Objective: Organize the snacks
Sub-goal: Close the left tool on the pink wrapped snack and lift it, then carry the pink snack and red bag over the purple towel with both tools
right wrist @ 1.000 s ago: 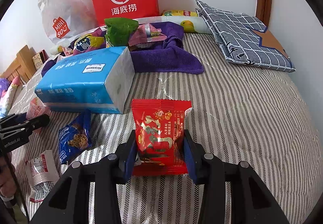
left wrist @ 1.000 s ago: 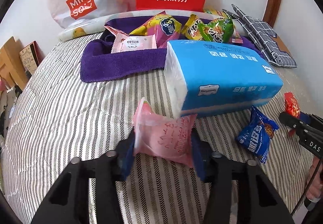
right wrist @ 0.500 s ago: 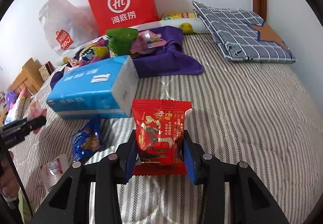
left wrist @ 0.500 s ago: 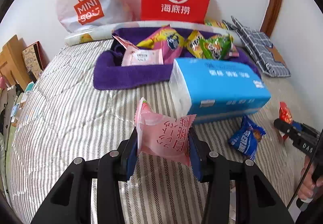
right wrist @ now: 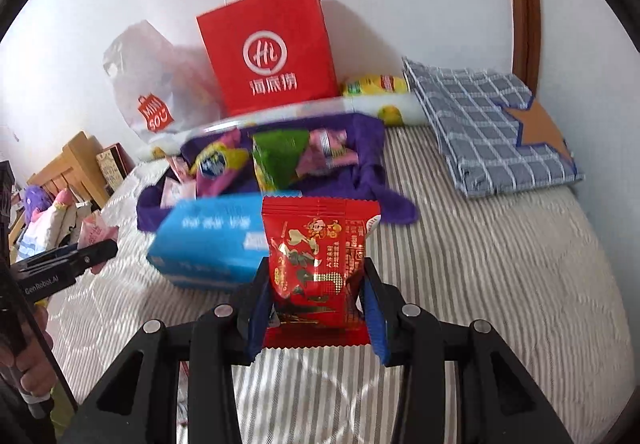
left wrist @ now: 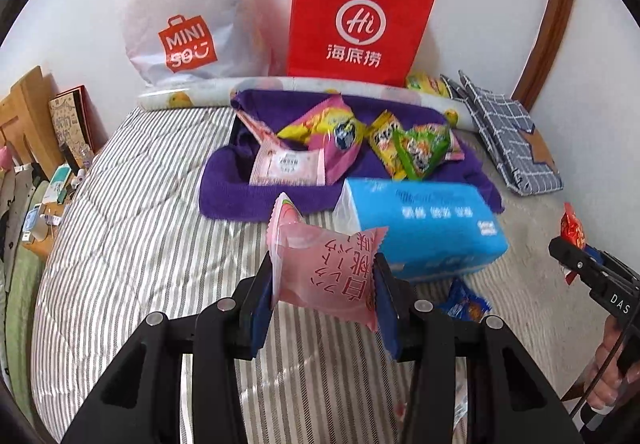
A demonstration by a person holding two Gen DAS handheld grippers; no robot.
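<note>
The left tongs (left wrist: 324, 294) pinch a pink snack packet (left wrist: 326, 270); the right tongs (right wrist: 316, 306) clamp a red snack packet (right wrist: 320, 264). Both packets hang clear of the bed, nearer than the blue tissue pack (left wrist: 424, 224). They look light, crinkly and slippery, best gripped mid-body. Beyond the tissue pack, more snacks lie on the purple towel (left wrist: 232, 187).

blue snack packet (left wrist: 464, 302) half hidden, tissue pack (right wrist: 208, 240) blurred
</note>
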